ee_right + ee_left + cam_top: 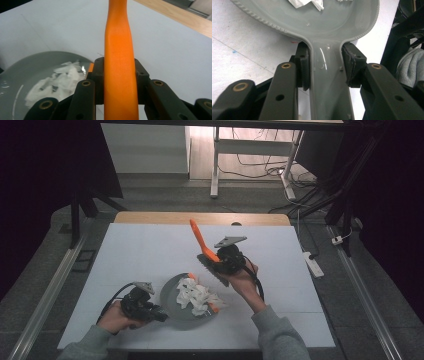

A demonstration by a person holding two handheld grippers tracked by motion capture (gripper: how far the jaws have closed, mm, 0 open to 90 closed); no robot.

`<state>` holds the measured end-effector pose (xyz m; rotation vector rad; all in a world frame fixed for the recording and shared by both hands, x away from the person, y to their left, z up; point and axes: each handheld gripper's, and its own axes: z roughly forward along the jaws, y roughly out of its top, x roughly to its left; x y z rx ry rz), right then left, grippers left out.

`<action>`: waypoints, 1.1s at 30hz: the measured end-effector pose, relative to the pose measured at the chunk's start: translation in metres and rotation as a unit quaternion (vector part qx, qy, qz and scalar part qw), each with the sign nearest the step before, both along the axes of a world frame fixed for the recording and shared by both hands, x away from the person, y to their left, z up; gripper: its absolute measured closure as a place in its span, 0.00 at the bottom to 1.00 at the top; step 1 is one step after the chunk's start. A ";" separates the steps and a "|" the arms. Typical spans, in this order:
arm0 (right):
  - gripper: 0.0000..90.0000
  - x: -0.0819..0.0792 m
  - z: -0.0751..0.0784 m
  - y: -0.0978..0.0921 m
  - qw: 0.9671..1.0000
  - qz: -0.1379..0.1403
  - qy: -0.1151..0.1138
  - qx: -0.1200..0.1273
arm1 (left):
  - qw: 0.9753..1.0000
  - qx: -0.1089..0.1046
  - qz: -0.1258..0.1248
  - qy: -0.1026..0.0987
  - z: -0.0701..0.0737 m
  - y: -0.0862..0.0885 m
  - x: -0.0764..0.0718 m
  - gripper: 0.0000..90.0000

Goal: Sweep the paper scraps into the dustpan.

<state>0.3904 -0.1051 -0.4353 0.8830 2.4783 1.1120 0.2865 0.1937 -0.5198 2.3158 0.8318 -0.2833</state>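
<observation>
With the dustpan point(176, 301) clamped by the left gripper point(325, 66) and the brush point(199, 237) by the right gripper point(119, 80), sweeping is judged finished, so tipping out the paper scraps point(197, 296) is called for.

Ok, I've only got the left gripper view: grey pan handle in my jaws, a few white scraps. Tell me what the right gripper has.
Observer: The right gripper is shut on a brush, held by its orange handle.
Operator: Give me where that brush sits against my pan.
Observer: In the high view its dark head is by the far right rim of the dustpan, and the handle slants up and away from the person.
Operator: Now tell me how the scraps lie.
Observer: The white paper scraps are heaped on the pan's right half, with orange bits at the heap's edges.
</observation>
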 end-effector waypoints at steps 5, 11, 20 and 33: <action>0.78 -0.002 -0.002 -0.021 1.000 -0.024 0.004 -0.001 | 1.000 0.000 0.000 0.000 0.000 0.000 0.000 0.68; 0.78 -0.013 -0.007 -0.049 0.999 -0.052 0.009 0.007 | 1.000 0.000 -0.001 0.000 0.000 0.000 0.000 0.68; 0.78 -0.018 -0.013 -0.075 0.996 -0.084 0.010 0.000 | 1.000 0.002 0.000 -0.001 0.000 -0.001 -0.001 0.68; 0.78 -0.022 -0.030 -0.077 0.995 -0.092 0.028 -0.018 | 1.000 0.001 0.002 -0.002 0.001 -0.001 -0.003 0.68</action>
